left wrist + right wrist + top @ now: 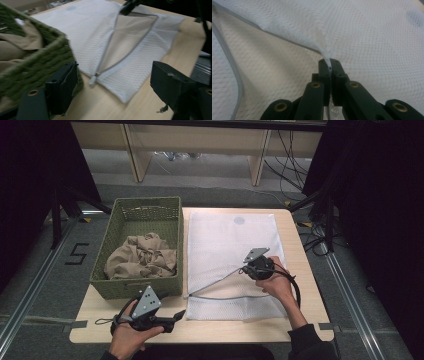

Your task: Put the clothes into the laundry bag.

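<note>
On the table (100, 327), my right gripper (248, 261) was clamped on the upper edge of the white mesh bag's (225, 237) unzipped opening, holding that edge raised off the lower layer so the mouth gaped, while the rest of the bag lay flat just beside the green basket (120, 205) of beige cloth (142, 256). My left gripper (176, 316) rested near the table's front edge, close to the bag's front left corner and the zipper pull (93, 80), its jaws spread wide with nothing between them
</note>
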### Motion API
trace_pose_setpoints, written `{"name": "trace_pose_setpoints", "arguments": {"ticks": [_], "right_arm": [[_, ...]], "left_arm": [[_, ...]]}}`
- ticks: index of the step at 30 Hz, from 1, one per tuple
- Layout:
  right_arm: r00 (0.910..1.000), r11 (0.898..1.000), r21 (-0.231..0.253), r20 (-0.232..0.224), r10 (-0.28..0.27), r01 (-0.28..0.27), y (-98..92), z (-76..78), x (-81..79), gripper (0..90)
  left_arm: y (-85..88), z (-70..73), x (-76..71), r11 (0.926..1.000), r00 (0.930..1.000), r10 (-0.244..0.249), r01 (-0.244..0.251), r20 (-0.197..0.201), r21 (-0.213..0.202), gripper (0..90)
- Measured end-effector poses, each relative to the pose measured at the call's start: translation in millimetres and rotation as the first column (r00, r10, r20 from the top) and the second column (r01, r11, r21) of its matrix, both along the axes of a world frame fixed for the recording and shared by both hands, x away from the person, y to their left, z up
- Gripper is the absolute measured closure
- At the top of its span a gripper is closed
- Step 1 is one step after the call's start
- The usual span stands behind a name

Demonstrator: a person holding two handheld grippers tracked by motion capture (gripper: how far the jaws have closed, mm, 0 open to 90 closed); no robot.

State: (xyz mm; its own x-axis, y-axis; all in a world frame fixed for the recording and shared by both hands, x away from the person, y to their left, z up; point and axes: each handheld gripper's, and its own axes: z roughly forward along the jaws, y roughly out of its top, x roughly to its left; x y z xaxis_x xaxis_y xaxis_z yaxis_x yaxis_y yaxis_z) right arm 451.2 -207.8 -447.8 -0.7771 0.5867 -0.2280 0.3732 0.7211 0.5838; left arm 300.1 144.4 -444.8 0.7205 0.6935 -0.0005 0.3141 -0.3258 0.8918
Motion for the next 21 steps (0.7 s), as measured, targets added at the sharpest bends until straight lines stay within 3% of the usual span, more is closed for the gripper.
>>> {"name": "trace_pose_setpoints", "arguments": {"ticks": [1, 2, 4, 5, 6, 8, 10, 11, 12, 14, 15, 17, 18, 19, 20, 21], "right_arm": [[1.0000, 1.000, 0.006, 0.007, 0.002, -0.002, 0.5, 5.5, -1.2, 89.4], [1.0000, 1.000, 0.006, 0.007, 0.002, -0.002, 0.5, 5.5, -1.2, 89.4], [0.9994, 1.000, -0.009, 0.030, 0.015, -0.015, -0.1, 12.5, -2.3, 89.4], [0.9994, 1.000, -0.009, 0.030, 0.015, -0.015, -0.1, 12.5, -2.3, 89.4], [0.9990, 0.999, -0.016, 0.028, 0.035, -0.034, -0.5, 14.4, -1.3, 89.4], [0.9996, 1.000, 0.005, 0.023, 0.016, -0.016, -0.8, 17.3, -3.6, 89.4], [0.9994, 1.000, 0.013, 0.034, 0.010, -0.011, 0.1, 17.5, -4.5, 89.5], [0.9997, 1.000, 0.006, 0.020, 0.018, -0.018, 0.9, 18.5, -4.7, 89.5], [0.9997, 1.000, 0.006, 0.020, 0.018, -0.018, 0.9, 18.5, -4.7, 89.5], [0.9993, 1.000, 0.001, 0.031, 0.022, -0.022, 2.4, 16.6, -4.4, 89.5], [0.9991, 1.000, -0.007, 0.034, 0.026, -0.026, 3.1, 15.6, -4.5, 89.5], [0.9993, 1.000, -0.006, 0.028, 0.024, -0.024, 3.4, 14.6, -4.3, 89.4], [0.9993, 1.000, -0.006, 0.028, 0.024, -0.024, 3.4, 14.6, -4.3, 89.4], [0.9993, 1.000, -0.012, 0.023, 0.029, -0.029, 2.6, 13.9, -3.9, 89.4], [0.9993, 0.999, -0.009, 0.017, 0.032, -0.032, 2.3, 13.2, -3.5, 89.5], [0.9993, 0.999, -0.007, 0.018, 0.033, -0.033, 2.0, 12.6, -3.3, 89.4]], "left_arm": [[8.0, 7.1, 4.8, 0.9992, 0.9992, 0.040, -0.040, 0.003, 0.002, 22.2], [8.0, 7.1, 4.8, 0.9992, 0.9992, 0.040, -0.040, 0.003, 0.002, 22.3], [22.8, 21.5, 12.8, 0.9925, 0.9929, 0.119, -0.119, -0.003, 0.028, 22.7], [22.8, 21.5, 12.8, 0.9925, 0.9929, 0.119, -0.119, -0.003, 0.028, 22.7], [28.7, 27.2, 17.2, 0.9879, 0.9889, 0.148, -0.148, 0.003, 0.046, 22.7], [42.0, 40.1, 28.3, 0.9775, 0.9811, 0.193, -0.193, 0.006, 0.085, 22.7], [55.8, 54.4, 43.2, 0.9611, 0.9682, 0.250, -0.249, 0.002, 0.120, 22.8], [60.5, 58.3, 50.3, 0.9587, 0.9657, 0.259, -0.255, -0.016, 0.126, 22.4], [69.1, 65.0, 59.7, 0.9488, 0.9636, 0.264, -0.252, -0.040, 0.190, 22.4], [79.7, 68.9, 84.4, 0.9357, 0.9519, 0.293, -0.265, -0.091, 0.232, 21.4], [81.5, 68.0, 93.3, 0.9339, 0.9483, 0.295, -0.261, -0.116, 0.245, 19.8], [82.9, 63.1, 116.1, 0.9296, 0.9340, 0.321, -0.279, -0.156, 0.240, 20.9], [81.8, 60.0, 123.2, 0.9281, 0.9305, 0.328, -0.285, -0.163, 0.239, 20.9], [79.4, 50.9, 140.4, 0.9301, 0.9217, 0.325, -0.272, -0.211, 0.247, 20.8], [79.4, 50.9, 140.4, 0.9301, 0.9217, 0.325, -0.272, -0.211, 0.247, 20.6], [76.8, 40.8, 154.2, 0.9409, 0.9104, 0.298, -0.229, -0.287, 0.249, 20.2]]}}
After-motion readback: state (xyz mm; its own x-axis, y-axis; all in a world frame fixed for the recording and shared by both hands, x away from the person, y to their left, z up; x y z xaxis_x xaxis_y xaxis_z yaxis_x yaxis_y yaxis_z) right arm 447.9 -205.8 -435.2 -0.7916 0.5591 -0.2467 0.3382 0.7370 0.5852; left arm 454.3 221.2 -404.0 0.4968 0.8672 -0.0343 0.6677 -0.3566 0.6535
